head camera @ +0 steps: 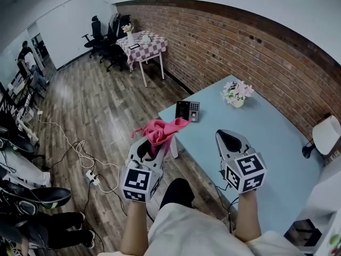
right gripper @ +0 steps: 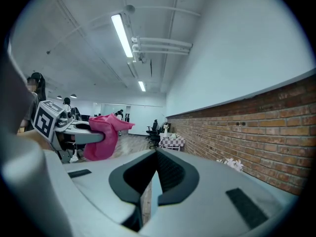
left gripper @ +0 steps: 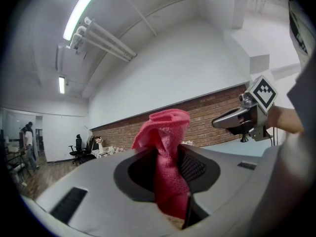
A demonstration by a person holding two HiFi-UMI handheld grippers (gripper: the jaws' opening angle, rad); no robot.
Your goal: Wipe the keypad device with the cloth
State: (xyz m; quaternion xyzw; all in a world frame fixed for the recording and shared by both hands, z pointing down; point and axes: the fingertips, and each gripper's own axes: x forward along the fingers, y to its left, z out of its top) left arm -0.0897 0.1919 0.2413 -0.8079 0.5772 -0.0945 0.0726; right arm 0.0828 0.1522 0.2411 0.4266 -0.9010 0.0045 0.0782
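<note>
Left gripper (head camera: pixel 152 145) is pinching a crumpled pink microfibre cloth (head camera: pixel 161 129) in the air. Right gripper (head camera: pixel 229 138) is idling empty, jaws pressed together. The small black keypad device (head camera: pixel 188 111) is lying near the left corner of the pale blue table (head camera: pixel 266 143), apart from the cloth. Advised: lowering the loose fold flat onto the keys, pressing lightly. No writing is reading legibly.

Brick wall (head camera: pixel 224 41), wood floor (head camera: pixel 90 116)
</note>
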